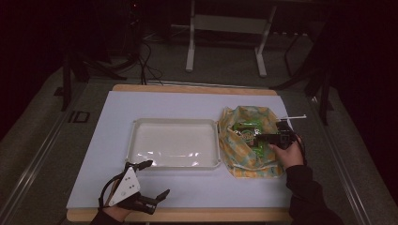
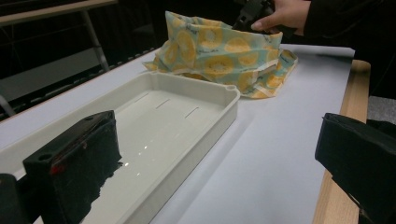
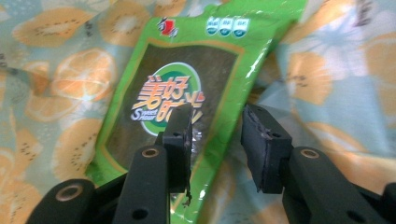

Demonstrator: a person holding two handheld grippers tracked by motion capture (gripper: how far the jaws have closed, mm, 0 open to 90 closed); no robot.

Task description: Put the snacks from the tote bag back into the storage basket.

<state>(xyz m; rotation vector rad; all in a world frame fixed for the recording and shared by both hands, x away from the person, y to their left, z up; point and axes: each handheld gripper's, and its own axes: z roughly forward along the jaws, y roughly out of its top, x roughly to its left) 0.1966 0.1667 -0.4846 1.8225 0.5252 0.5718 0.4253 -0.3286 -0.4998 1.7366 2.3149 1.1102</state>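
A cloth bag [image 1: 244, 159] printed with orange slices lies open on the right of the white mat, with green snack packets [image 1: 246, 129] inside it. My right gripper [image 1: 263, 137] reaches into the bag from the right. In the right gripper view its jaws [image 3: 217, 121] stand apart astride the right edge of a green packet [image 3: 187, 70], and a gap shows between the pads. My left gripper [image 1: 158, 178] rests open near the front edge, in front of the white tray [image 1: 173, 121]. Its jaws [image 2: 217, 163] have nothing between them.
The tray [image 2: 196, 84] is shallow and holds nothing, and the bag [image 2: 219, 51] sits just beyond its far corner. The mat [image 1: 112, 112] covers a wooden table. A metal frame [image 1: 225, 28] and cables stand on the dark floor behind.
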